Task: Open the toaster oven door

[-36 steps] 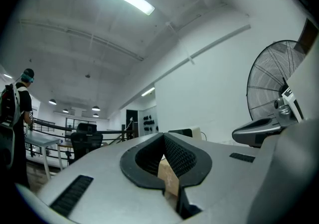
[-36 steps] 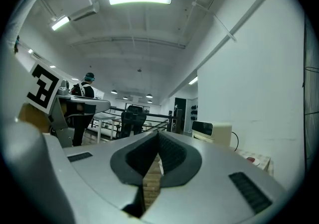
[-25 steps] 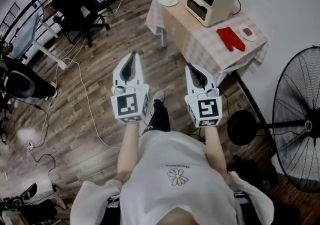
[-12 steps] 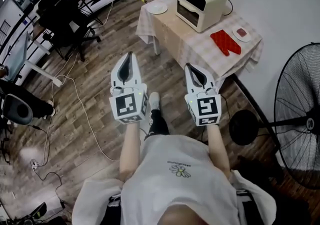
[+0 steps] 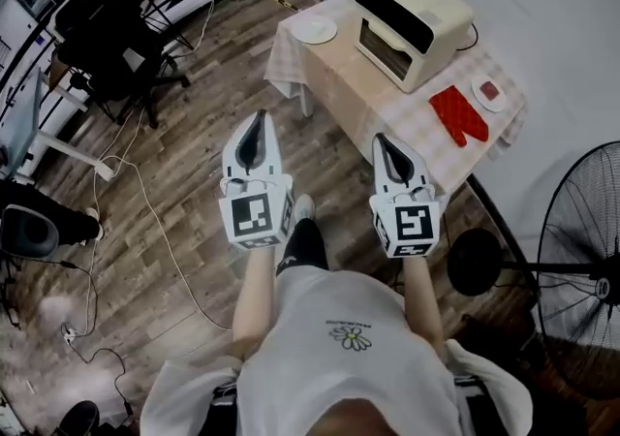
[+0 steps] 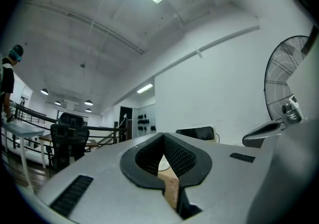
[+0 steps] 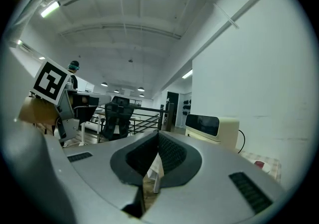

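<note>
A cream toaster oven [image 5: 410, 17] with a dark glass door stands closed on a small table [image 5: 344, 76] covered by a checked cloth, against the white wall. It also shows in the right gripper view as the toaster oven [image 7: 212, 129], to the right of the jaws. My left gripper [image 5: 255, 124] and right gripper [image 5: 385, 141] are both shut and empty, held side by side over the wooden floor, well short of the table. In the left gripper view my left gripper [image 6: 163, 141] points toward the table edge. My right gripper [image 7: 158, 138] has nothing between its pads.
On the table lie a red oven mitt [image 5: 458, 115], a white plate [image 5: 314, 30] and a small dish [image 5: 490, 92]. A standing fan [image 5: 586, 269] is at the right. Office chairs [image 5: 107, 32], desks and floor cables [image 5: 155, 221] lie to the left. A person [image 7: 74, 68] stands far off.
The view has shifted: the table and toaster oven moved slightly in the frame. Both grippers sit a little lower in the picture, still shut and side by side.
</note>
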Demonstrator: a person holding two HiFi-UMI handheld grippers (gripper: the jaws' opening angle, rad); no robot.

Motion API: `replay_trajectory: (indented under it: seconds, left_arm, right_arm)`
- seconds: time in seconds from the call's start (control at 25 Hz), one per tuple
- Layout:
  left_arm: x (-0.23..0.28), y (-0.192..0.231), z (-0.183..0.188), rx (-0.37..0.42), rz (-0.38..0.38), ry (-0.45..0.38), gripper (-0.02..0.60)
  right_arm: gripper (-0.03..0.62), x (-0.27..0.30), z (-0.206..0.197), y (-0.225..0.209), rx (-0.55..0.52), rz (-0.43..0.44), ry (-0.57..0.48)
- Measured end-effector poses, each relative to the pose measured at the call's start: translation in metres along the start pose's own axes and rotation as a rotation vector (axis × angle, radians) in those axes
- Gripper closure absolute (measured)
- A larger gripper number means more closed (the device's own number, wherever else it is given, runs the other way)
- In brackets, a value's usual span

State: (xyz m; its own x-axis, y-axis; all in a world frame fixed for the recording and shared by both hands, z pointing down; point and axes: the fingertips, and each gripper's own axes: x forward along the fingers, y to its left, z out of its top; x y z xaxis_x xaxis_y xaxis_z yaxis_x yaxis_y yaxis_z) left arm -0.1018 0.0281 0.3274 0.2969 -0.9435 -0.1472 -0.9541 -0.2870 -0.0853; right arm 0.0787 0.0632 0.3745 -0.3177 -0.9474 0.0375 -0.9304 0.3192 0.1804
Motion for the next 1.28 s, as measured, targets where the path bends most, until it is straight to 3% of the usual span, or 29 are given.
replay_trajectory:
  seconds: [0.4,0.68,0.84,1.28]
  left_arm:
    - [0.165,0.028,-0.007,-0.03,-0.187,-0.011,0.563]
    - [0.241,0.029,-0.024,-0.082,-0.291,0.003,0.563]
    - [0.255,0.02,-0.027,-0.103,-0.33,0.004,0.563]
    - [0.255,-0.024,-0.023,-0.086,-0.419,0.012,0.563]
  right_arm:
    - [0.585,0.14,0.031,-0.059,-0.022,-0.139,0.009]
    - [0.585,0.195,0.032,-0.087,-0.054,-0.223,0.048]
    - [0.585,0.2,0.034,-0.096,-0.081,-0.257,0.041]
    - [0.585,0.176,0.043,-0.13,-0.022,-0.374,-0.009]
